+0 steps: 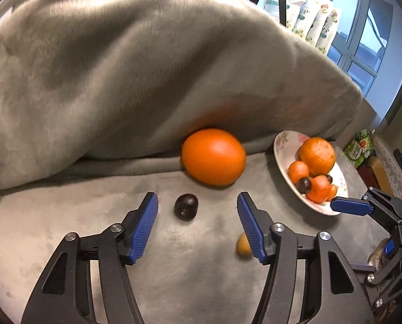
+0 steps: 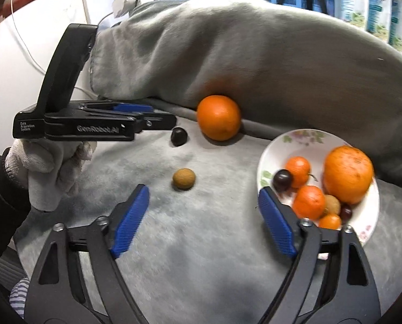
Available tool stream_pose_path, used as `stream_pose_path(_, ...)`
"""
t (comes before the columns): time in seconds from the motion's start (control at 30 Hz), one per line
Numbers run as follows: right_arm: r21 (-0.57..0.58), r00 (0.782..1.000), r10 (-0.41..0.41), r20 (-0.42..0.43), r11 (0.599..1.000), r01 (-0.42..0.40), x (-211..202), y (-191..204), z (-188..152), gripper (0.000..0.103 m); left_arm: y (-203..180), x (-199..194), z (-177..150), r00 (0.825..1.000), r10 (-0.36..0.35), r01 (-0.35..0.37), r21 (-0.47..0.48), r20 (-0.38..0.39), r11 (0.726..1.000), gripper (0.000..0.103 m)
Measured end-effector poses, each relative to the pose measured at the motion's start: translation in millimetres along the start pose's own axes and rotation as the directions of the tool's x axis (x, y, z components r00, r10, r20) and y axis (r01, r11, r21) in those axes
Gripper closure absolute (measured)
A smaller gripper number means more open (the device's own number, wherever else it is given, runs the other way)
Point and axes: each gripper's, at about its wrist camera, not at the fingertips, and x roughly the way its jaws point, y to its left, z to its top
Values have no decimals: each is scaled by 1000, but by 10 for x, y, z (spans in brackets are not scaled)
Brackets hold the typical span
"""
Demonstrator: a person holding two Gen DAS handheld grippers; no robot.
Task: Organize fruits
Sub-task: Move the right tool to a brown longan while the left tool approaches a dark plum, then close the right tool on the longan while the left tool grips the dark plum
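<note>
Roughly half done: plate (image 2: 303, 140) holds several fruits, while orange (image 2: 218, 117), dark plum (image 2: 179, 136) and brown fruit (image 2: 184, 178) lie left of it; both grippers' jaws wide, empty.

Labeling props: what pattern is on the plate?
White with pink-and-green floral print on the plate rim; clearest in right wrist view.

The right gripper's finger (image 2: 278, 225) is covering part of the plate (image 2: 287, 145) and the little orange fruits (image 2: 309, 202) on it. In the left view, the left gripper's finger (image 1: 251, 228) is hiding half of the small brown fruit (image 1: 242, 245). The big orange (image 1: 213, 156) is looking a bit blurry.
</note>
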Motion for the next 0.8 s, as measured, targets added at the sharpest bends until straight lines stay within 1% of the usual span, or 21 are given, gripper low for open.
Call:
stream_pose_path(0.1, -5, 1000, 15, -25, 1000, -15, 150, 37, 22, 26, 39, 79, -24, 1000, -6, 6, -8, -15, 1000, 47)
stream_pose_path(0.17, -6, 999, 25, -38, 1000, -26, 234, 51, 35, 36, 55, 131, -30, 1000, -12, 12, -11, -23, 1000, 49)
stream_pose_path(0.23, -4, 998, 35, -53, 999, -36, 312, 64, 42, 41, 57, 177, -27, 999, -17, 17, -13, -28, 1000, 52)
stream_pose_path(0.3, -4, 997, 41, -66, 999, -42, 389, 78, 40, 43, 74, 218, -34, 999, -18, 18, -11, -36, 1000, 54)
stream_pose_path(0.37, -2, 996, 49, -80, 999, -49, 463, 87, 37, 50, 74, 258, -26, 999, -22, 21, -13, -40, 1000, 56)
stream_pose_path(0.47, 7, 994, 60, -93, 998, -60, 545, 91, 47, 53, 82, 313, -11, 999, -23, 23, -15, -47, 1000, 56)
stream_pose_path(0.6, 6, 993, 60, -101, 998, -60, 620, 107, 72, 55, 77, 402, -13, 998, -27, 26, -16, -61, 1000, 60)
stream_pose_path(0.67, 3, 993, 61, -105, 998, -61, 642, 107, 73, 58, 77, 434, -13, 997, -31, 30, -22, -64, 999, 61)
stream_pose_path(0.8, 2, 991, 63, -116, 998, -63, 722, 116, 82, 58, 50, 491, -15, 997, -33, 32, -23, -70, 999, 63)
